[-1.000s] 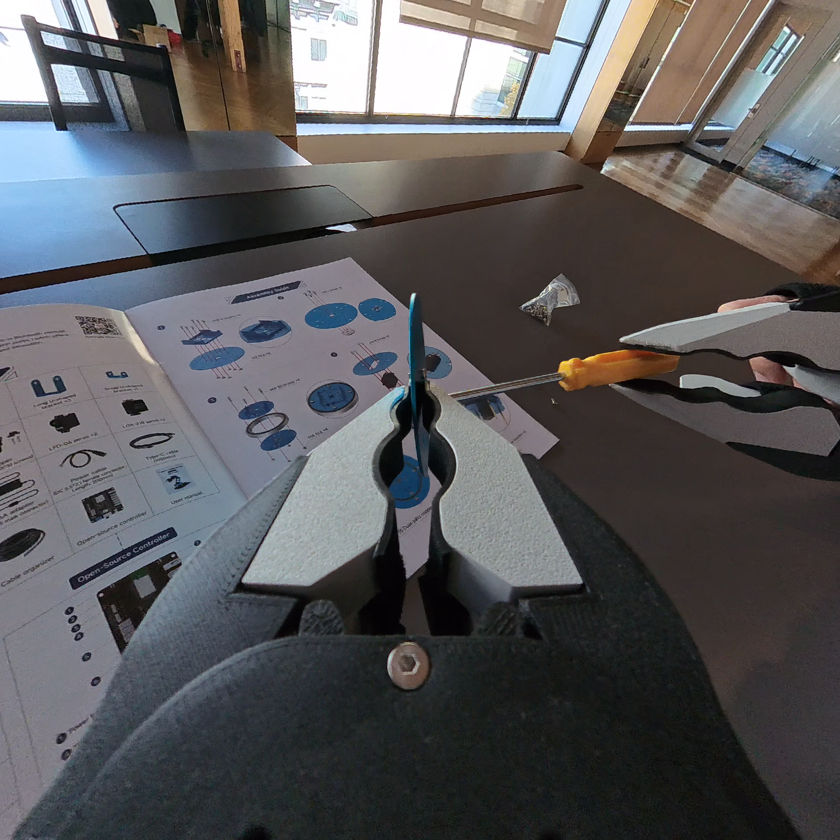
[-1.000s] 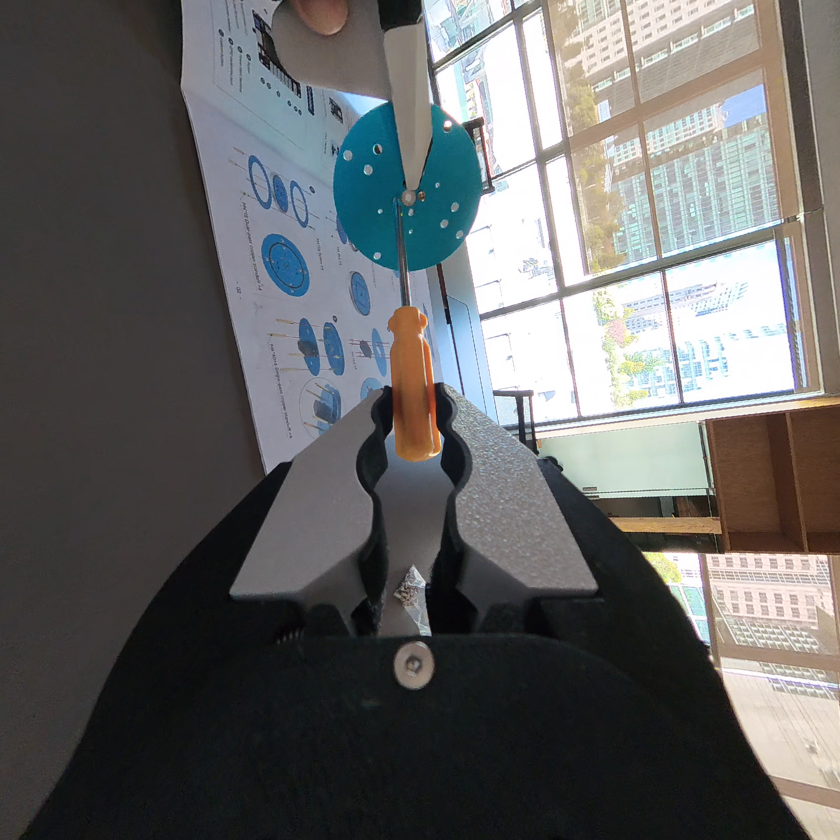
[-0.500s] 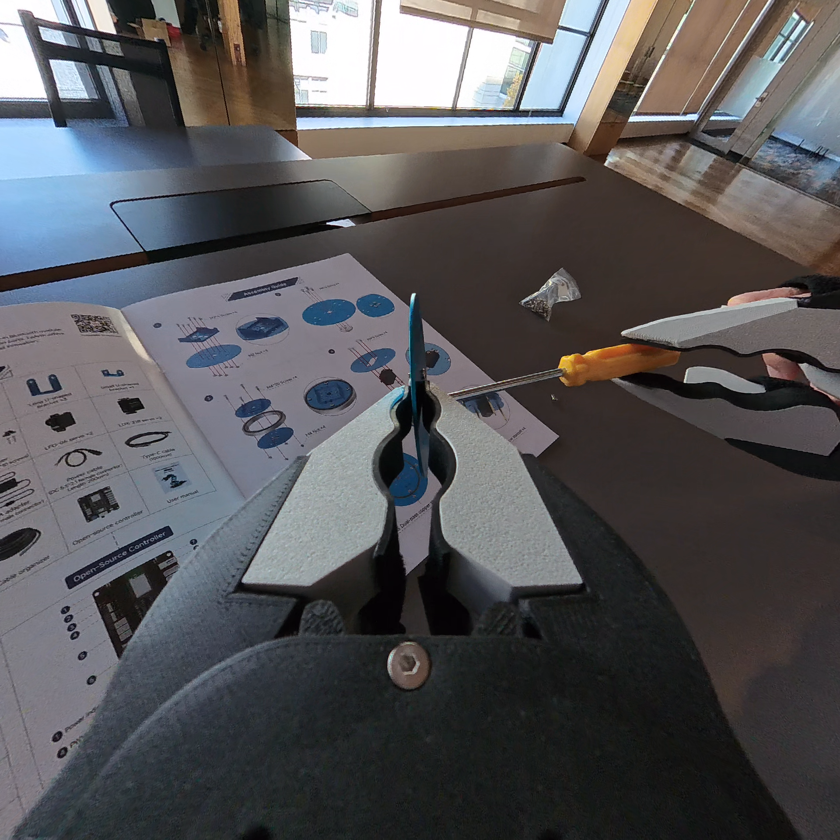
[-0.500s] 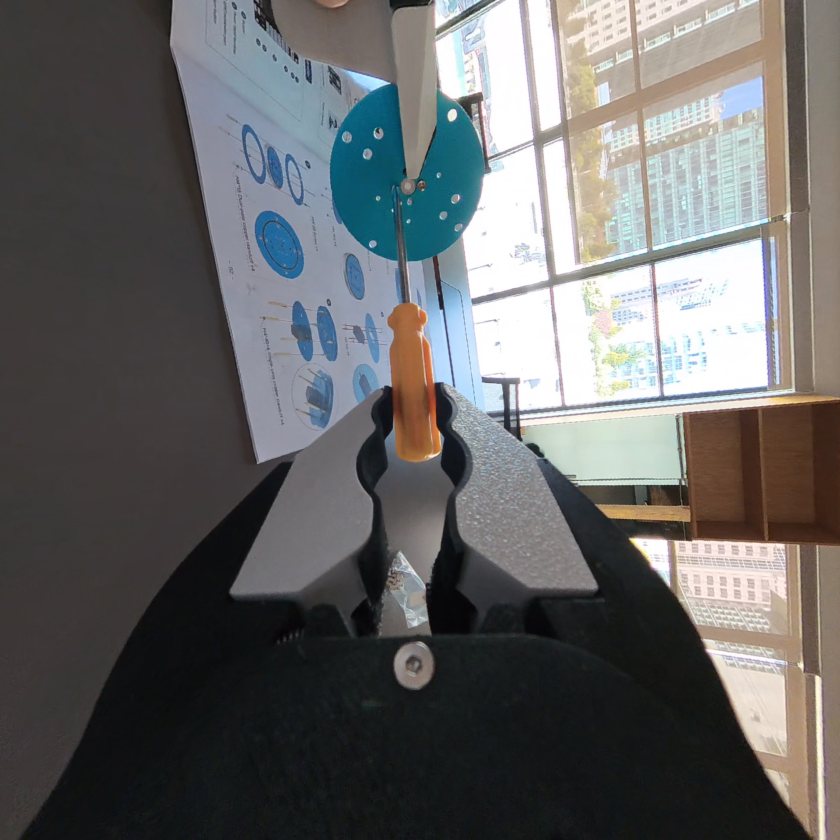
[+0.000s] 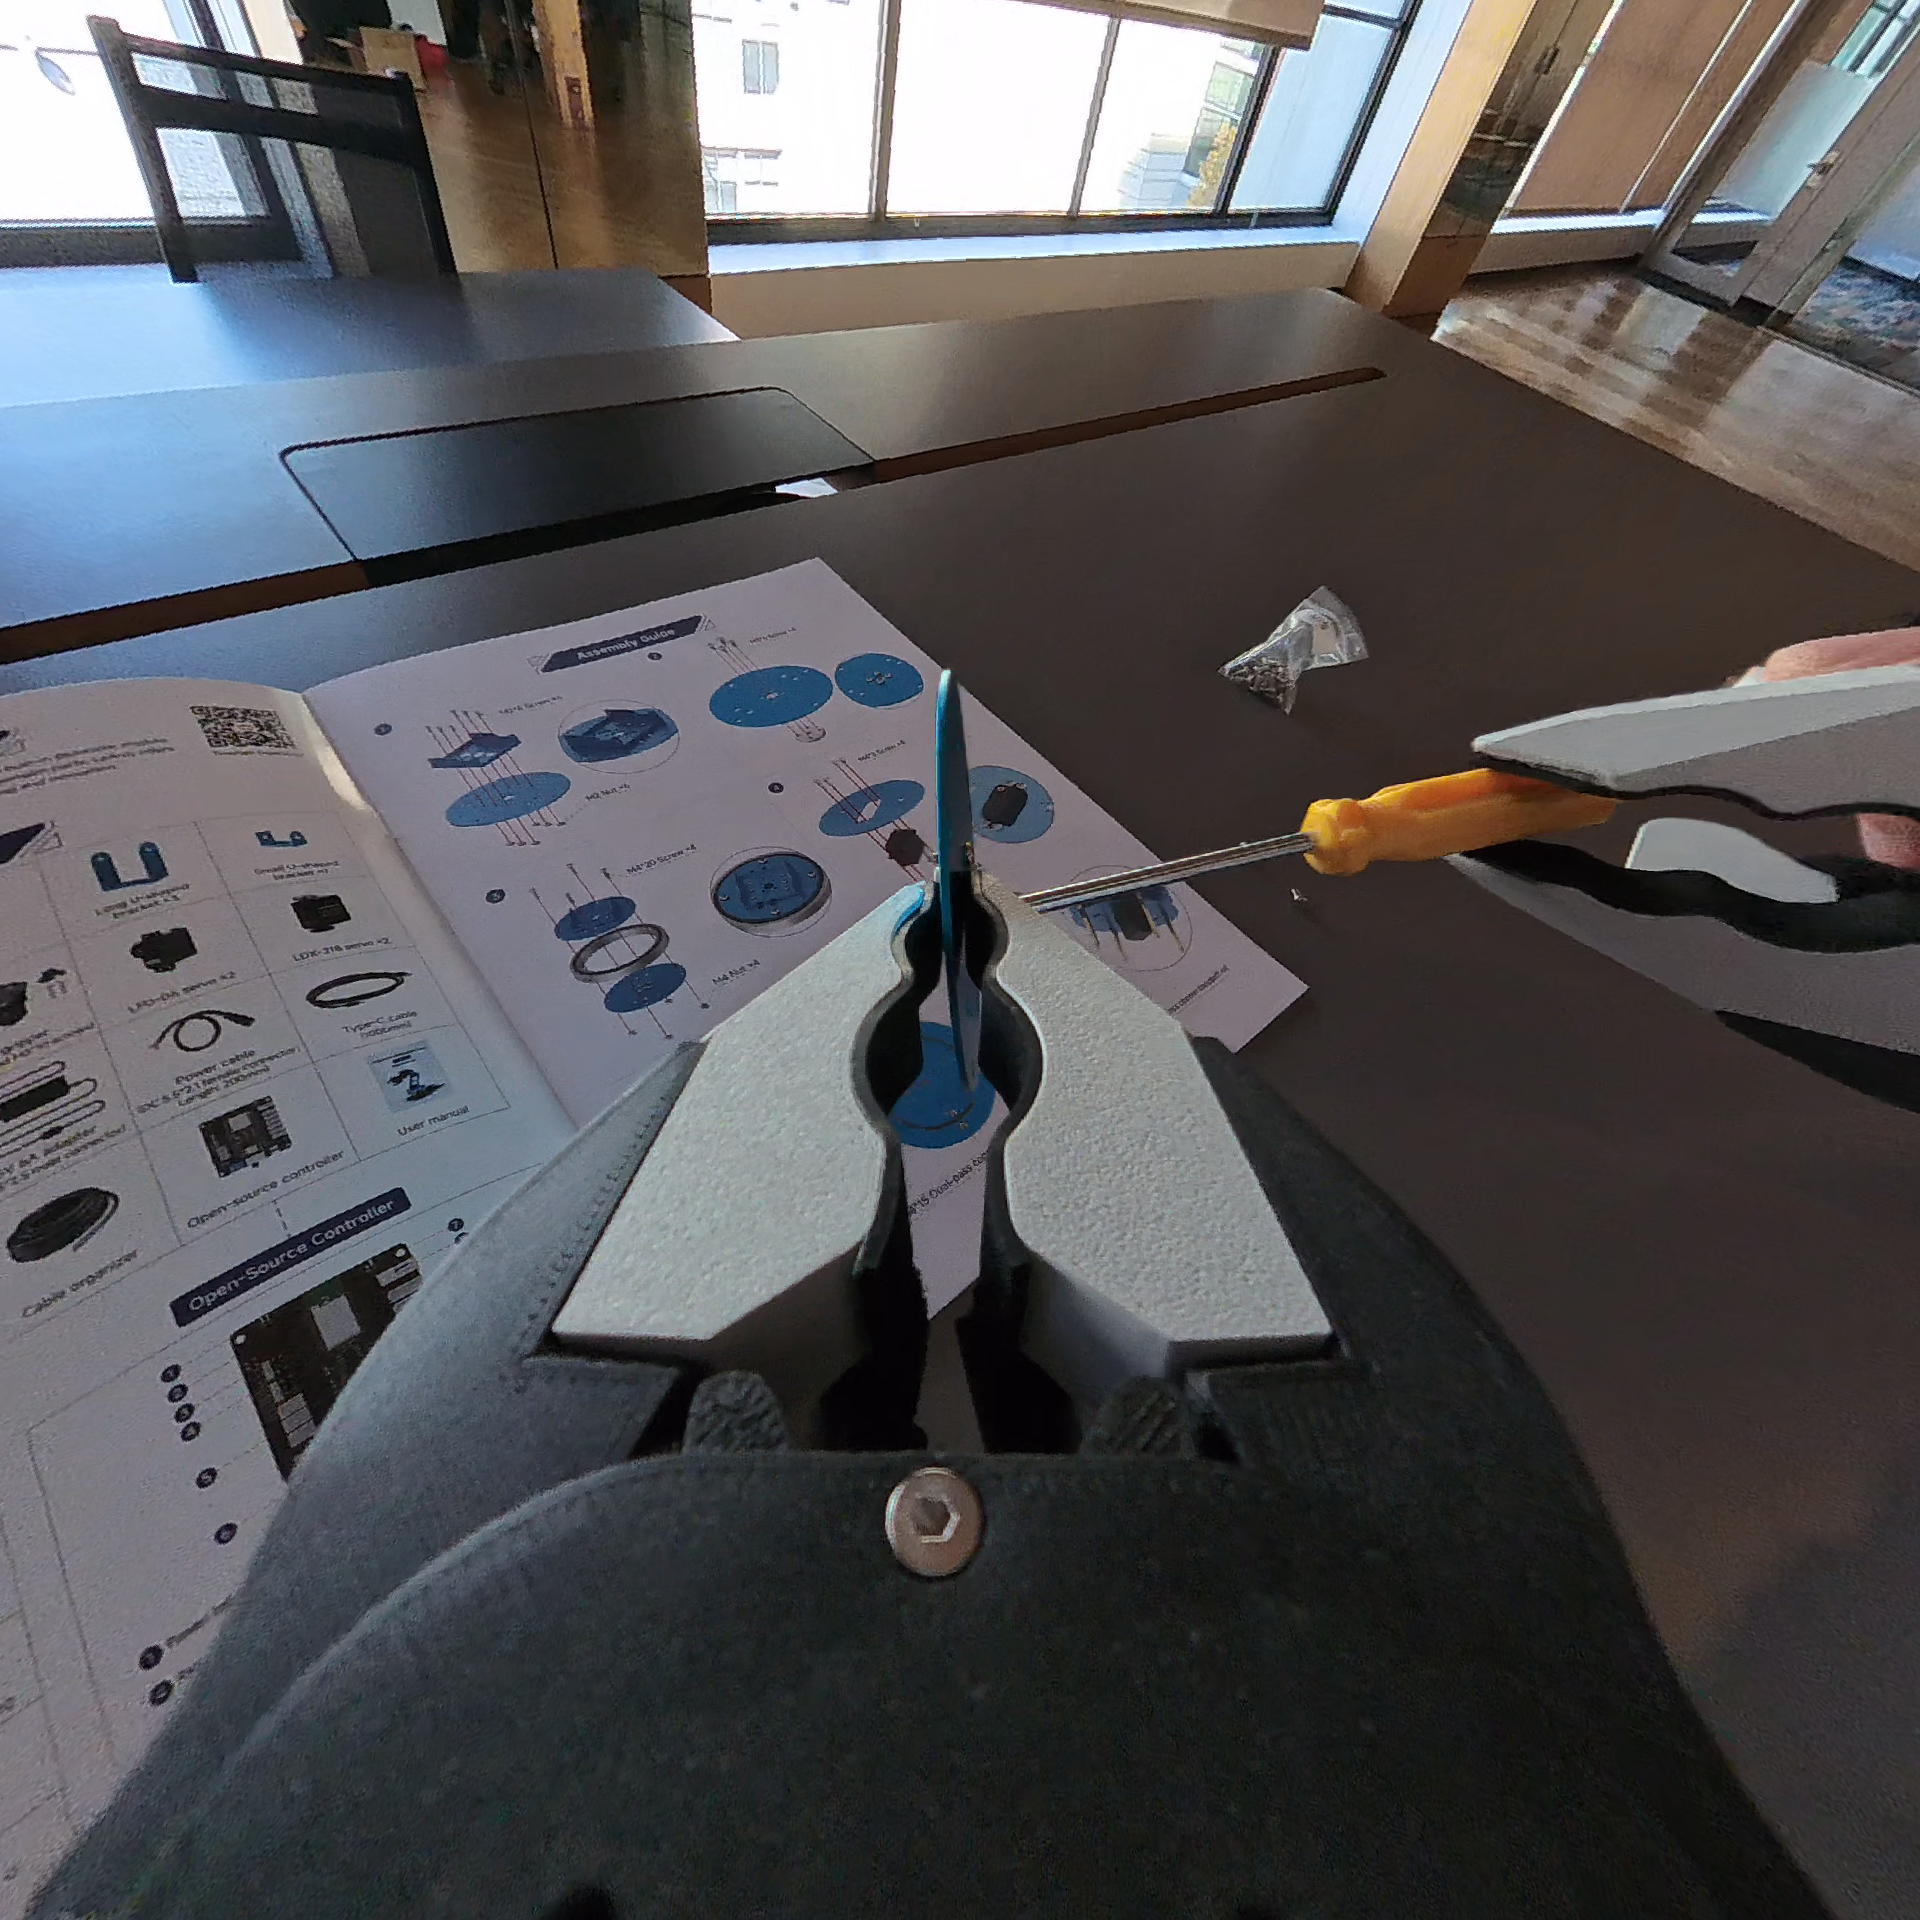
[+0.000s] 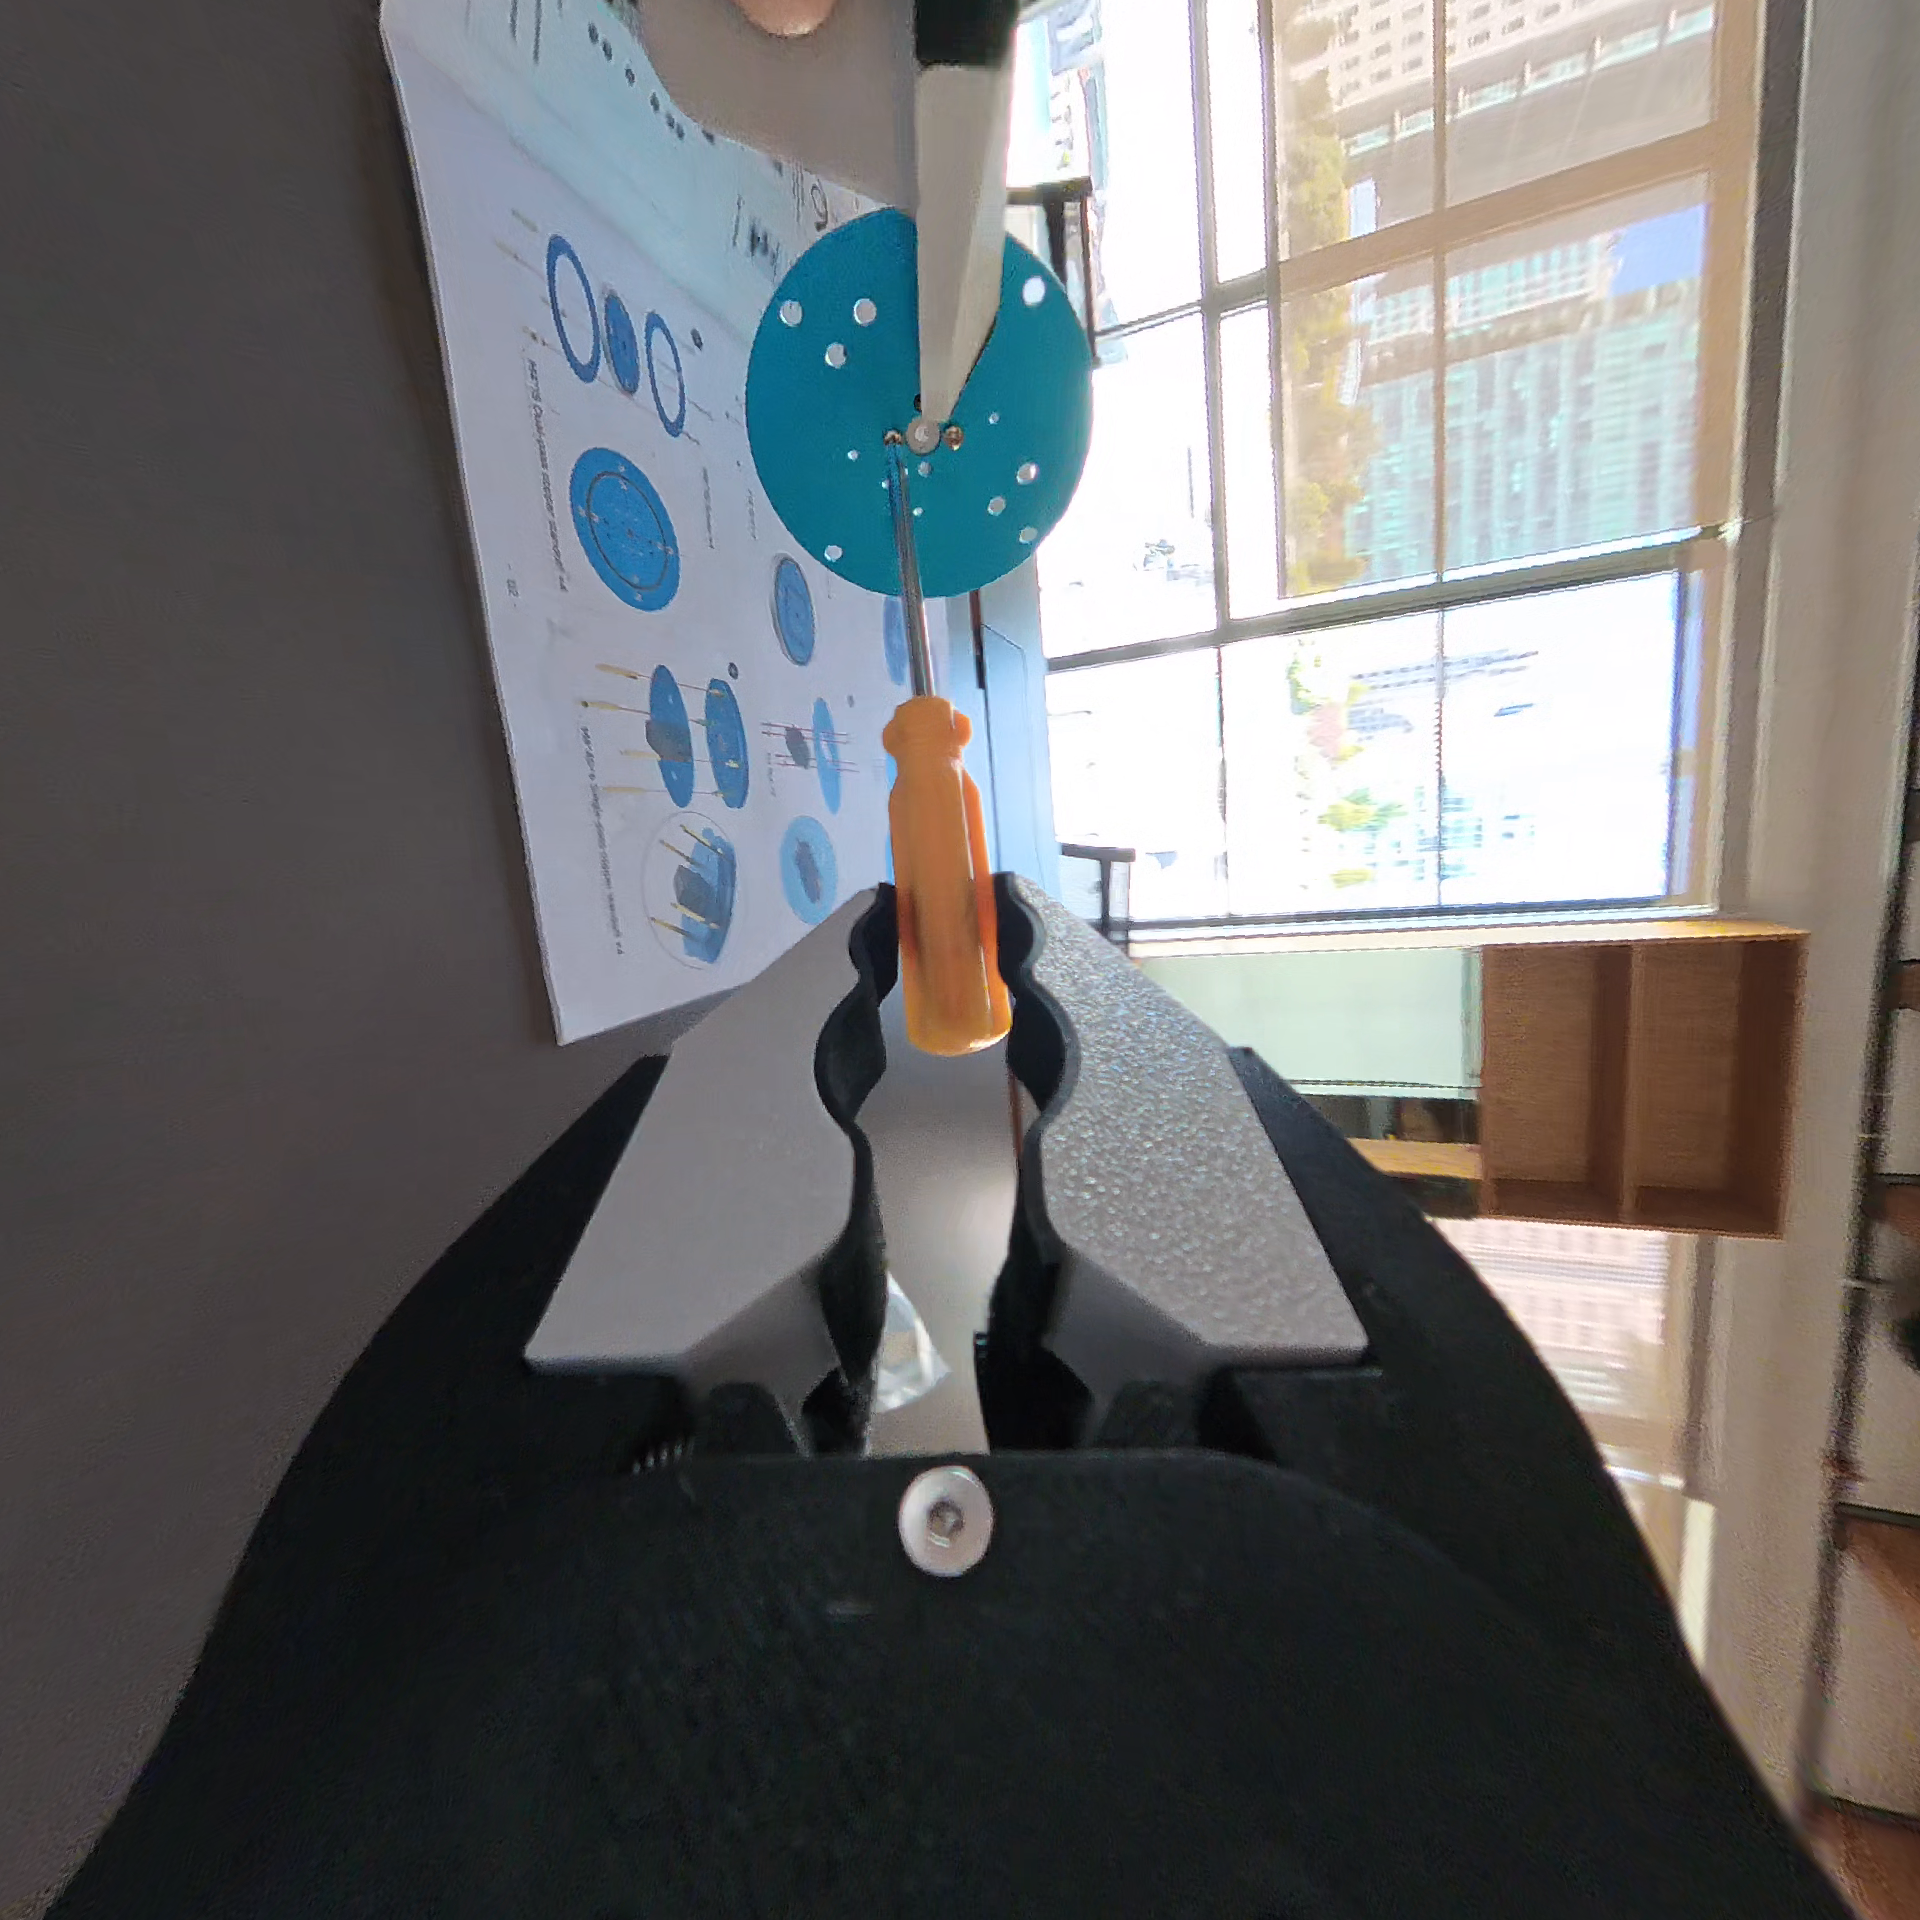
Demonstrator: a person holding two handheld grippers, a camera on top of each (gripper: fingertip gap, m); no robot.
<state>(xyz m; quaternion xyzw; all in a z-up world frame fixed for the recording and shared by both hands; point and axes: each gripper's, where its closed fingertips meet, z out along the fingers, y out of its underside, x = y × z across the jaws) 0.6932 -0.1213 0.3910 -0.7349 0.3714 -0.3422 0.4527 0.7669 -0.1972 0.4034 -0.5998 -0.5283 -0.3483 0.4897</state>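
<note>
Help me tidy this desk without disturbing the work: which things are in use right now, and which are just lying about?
In use:
- left gripper, shut on blue disc
- right gripper, shut on screwdriver, its tip at the disc's centre

Lying about:
- open manual, on the table
- bag of screws
- loose screw

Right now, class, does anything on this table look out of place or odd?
One small screw lies loose on the dark table, apart from the bag of screws. Otherwise nothing stands out: the booklet lies flat and open.
</note>
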